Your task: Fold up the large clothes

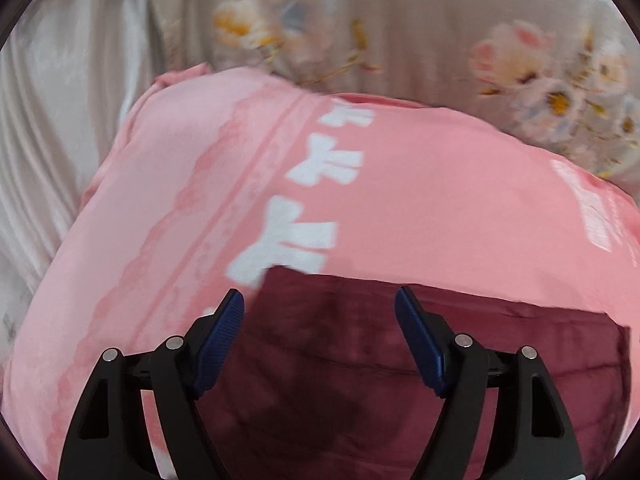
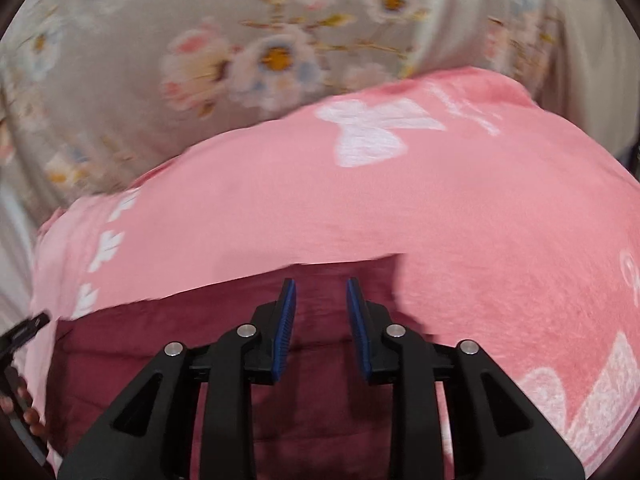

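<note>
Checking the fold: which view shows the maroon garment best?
Left wrist: the maroon garment shows its top edge and right side on the pink blanket. Right wrist shows only a strip behind the fingers.

A bed in a floral sheet (image 2: 132, 92) carries a pink towel (image 2: 400, 208), a maroon garment (image 1: 380, 360) atop the towel.

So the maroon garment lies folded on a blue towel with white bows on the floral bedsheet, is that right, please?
Not quite: the towel with white bows is pink, not blue, as both wrist views show. The maroon garment does lie folded on it, on the floral bedsheet.
</note>
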Motion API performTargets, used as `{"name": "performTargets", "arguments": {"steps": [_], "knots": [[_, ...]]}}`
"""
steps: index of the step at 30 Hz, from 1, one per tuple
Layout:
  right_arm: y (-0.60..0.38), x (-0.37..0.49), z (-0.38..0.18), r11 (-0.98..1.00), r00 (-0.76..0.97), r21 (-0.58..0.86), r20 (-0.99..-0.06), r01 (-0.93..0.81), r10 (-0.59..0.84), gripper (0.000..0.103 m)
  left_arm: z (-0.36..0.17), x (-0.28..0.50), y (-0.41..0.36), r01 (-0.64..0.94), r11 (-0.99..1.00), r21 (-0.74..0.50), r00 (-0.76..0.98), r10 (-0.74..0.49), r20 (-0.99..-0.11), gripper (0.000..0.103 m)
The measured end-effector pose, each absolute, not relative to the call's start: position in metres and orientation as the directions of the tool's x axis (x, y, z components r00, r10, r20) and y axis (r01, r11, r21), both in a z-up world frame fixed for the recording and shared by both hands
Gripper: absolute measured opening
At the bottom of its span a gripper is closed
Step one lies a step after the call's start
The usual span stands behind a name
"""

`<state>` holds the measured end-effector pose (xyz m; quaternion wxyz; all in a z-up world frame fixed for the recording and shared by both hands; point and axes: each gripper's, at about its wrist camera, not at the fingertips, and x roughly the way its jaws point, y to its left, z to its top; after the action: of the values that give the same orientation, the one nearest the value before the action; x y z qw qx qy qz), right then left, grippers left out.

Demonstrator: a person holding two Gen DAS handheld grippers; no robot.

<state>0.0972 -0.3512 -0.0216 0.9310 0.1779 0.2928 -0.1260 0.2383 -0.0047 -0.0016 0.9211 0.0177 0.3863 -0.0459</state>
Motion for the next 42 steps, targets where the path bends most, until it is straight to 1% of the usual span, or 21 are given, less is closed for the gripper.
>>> {"name": "performTargets", "arguments": {"steps": [3,7,9,10,17,20,28,31,34,35,36,37,38,40,42], "knots": [[-0.315,0.119,-0.025,0.938,0.789,0.241,-0.613,0.249,-0.052,0.026,-0.011,0.228,-0.042,0.188,0.982,0.011,0.672,-0.12,-0.731,0.074],[-0.289,0.149,-0.051,0.955,0.736,0.209,-0.677,0.209,-0.013,0.026,-0.047,0.223,-0.08,0.239,0.969,0.061,0.632,-0.107,-0.768,0.074],[-0.284,0.152,-0.066,0.958,0.717,0.186,-0.696,0.22,-0.029,0.026,-0.061,0.224,-0.086,0.239,0.969,0.064,0.616,-0.1,-0.781,0.074],[-0.281,0.152,-0.071,0.96,0.716,0.174,-0.697,0.22,-0.038,0.025,-0.066,0.224,-0.087,0.231,0.97,0.075,0.626,-0.089,-0.775,0.077],[-0.273,0.151,-0.085,0.969,0.734,0.118,-0.674,0.217,-0.082,0.026,-0.081,0.226,-0.096,0.216,0.971,0.107,0.669,-0.068,-0.74,0.084],[-0.274,0.151,-0.086,0.97,0.737,0.113,-0.67,0.214,-0.084,0.026,-0.084,0.225,-0.1,0.214,0.968,0.131,0.68,-0.051,-0.731,0.085],[-0.274,0.154,-0.088,0.971,0.74,0.114,-0.668,0.212,-0.084,0.027,-0.086,0.227,-0.102,0.212,0.967,0.144,0.688,-0.043,-0.724,0.085],[-0.273,0.155,-0.087,0.972,0.736,0.1,-0.671,0.213,-0.092,0.027,-0.086,0.227,-0.104,0.209,0.967,0.148,0.689,-0.039,-0.723,0.085],[-0.265,0.148,-0.077,0.971,0.72,0.061,-0.682,0.233,-0.13,0.027,-0.08,0.224,-0.102,0.208,0.967,0.147,0.677,-0.035,-0.735,0.085],[-0.262,0.142,-0.072,0.971,0.727,0.08,-0.677,0.225,-0.112,0.029,-0.075,0.218,-0.098,0.206,0.97,0.131,0.673,-0.044,-0.738,0.082],[-0.258,0.133,-0.067,0.972,0.739,0.111,-0.669,0.206,-0.08,0.03,-0.068,0.208,-0.092,0.211,0.973,0.094,0.67,-0.074,-0.739,0.081],[-0.252,0.12,-0.061,0.974,0.752,0.141,-0.657,0.179,-0.043,0.035,-0.064,0.2,-0.089,0.219,0.973,0.075,0.669,-0.093,-0.738,0.081],[-0.246,0.111,-0.059,0.976,0.758,0.147,-0.651,0.162,-0.028,0.036,-0.058,0.188,-0.085,0.233,0.971,0.063,0.672,-0.113,-0.732,0.081],[-0.235,0.098,-0.062,0.982,0.754,0.129,-0.656,0.14,-0.021,0.037,-0.055,0.17,-0.082,0.241,0.967,0.086,0.683,-0.106,-0.723,0.081],[-0.23,0.095,-0.07,0.984,0.743,0.116,-0.669,0.139,-0.026,0.038,-0.063,0.158,-0.08,0.243,0.963,0.115,0.677,-0.084,-0.731,0.082]]}}
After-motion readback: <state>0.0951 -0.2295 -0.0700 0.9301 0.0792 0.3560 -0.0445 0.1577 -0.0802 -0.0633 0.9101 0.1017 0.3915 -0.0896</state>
